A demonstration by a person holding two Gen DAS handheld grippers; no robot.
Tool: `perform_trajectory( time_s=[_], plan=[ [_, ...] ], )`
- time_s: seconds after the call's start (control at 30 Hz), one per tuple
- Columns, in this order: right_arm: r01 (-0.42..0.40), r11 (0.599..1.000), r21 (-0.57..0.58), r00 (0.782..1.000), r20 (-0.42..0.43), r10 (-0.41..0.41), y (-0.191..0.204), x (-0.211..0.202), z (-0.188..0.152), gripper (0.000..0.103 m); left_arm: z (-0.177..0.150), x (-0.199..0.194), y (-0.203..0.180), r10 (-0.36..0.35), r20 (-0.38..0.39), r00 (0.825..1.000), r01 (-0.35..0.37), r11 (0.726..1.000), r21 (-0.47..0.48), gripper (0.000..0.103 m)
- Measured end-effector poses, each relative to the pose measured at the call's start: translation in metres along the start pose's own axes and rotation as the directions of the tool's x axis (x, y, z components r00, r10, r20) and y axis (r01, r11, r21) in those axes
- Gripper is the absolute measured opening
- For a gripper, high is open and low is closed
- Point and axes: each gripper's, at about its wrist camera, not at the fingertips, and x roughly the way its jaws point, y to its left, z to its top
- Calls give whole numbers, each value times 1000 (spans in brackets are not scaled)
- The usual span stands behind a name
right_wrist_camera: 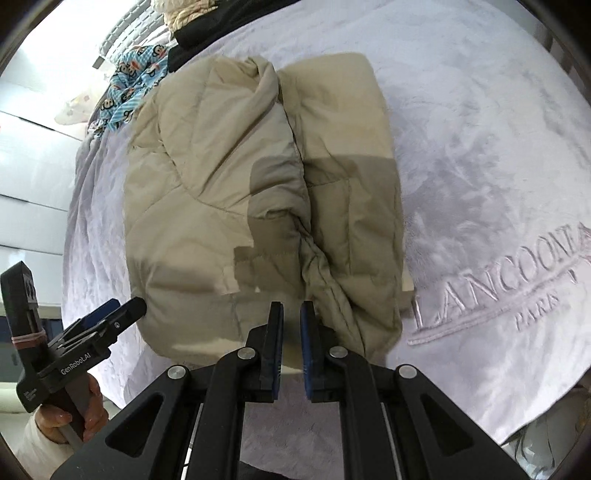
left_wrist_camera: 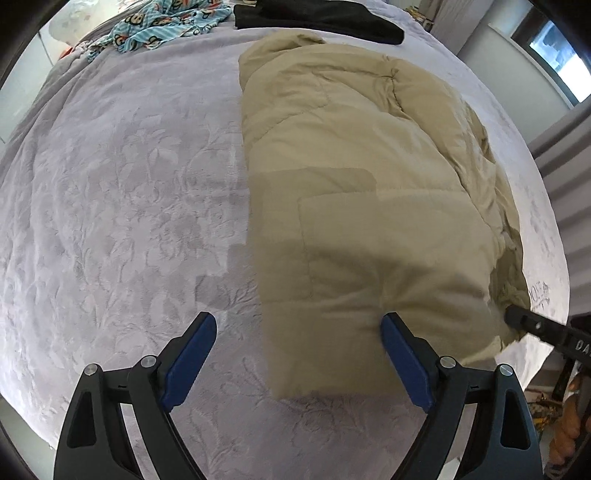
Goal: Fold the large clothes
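Observation:
A beige padded jacket (left_wrist_camera: 351, 177) lies folded lengthwise on the lavender blanket (left_wrist_camera: 122, 192). My left gripper (left_wrist_camera: 298, 317) stands wide open just above the jacket's near left edge. One blue pad (left_wrist_camera: 402, 354) is over the fabric and the other is over the bare blanket, with nothing pinched. In the right wrist view the jacket (right_wrist_camera: 229, 177) shows a folded-over flap with a seam down the middle. My right gripper (right_wrist_camera: 291, 314) hangs shut over the jacket's near edge, with no fabric visible between its fingers. Its black tip (left_wrist_camera: 517, 317) shows at the jacket's near right corner. A hand holds the left gripper (right_wrist_camera: 118, 310).
A blue monkey-print cloth (left_wrist_camera: 159, 26) and a black garment (left_wrist_camera: 321, 18) lie at the far end of the bed. Embroidered lettering (right_wrist_camera: 498, 284) marks the blanket right of the jacket. The bed edge drops off at the near right (left_wrist_camera: 535, 369).

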Motion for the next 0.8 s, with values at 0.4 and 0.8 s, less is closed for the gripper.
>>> perform_trajectory(
  time_s=[0.4, 0.8],
  plan=[
    [20, 999, 30, 993, 113, -24, 24, -38, -29, 47, -14, -11, 27, 17, -8, 1000, -17, 999, 33, 91],
    [43, 999, -4, 993, 115, -43, 29, -41, 24, 68, 18, -4, 37, 35, -14, 999, -36, 999, -18, 103]
  ],
)
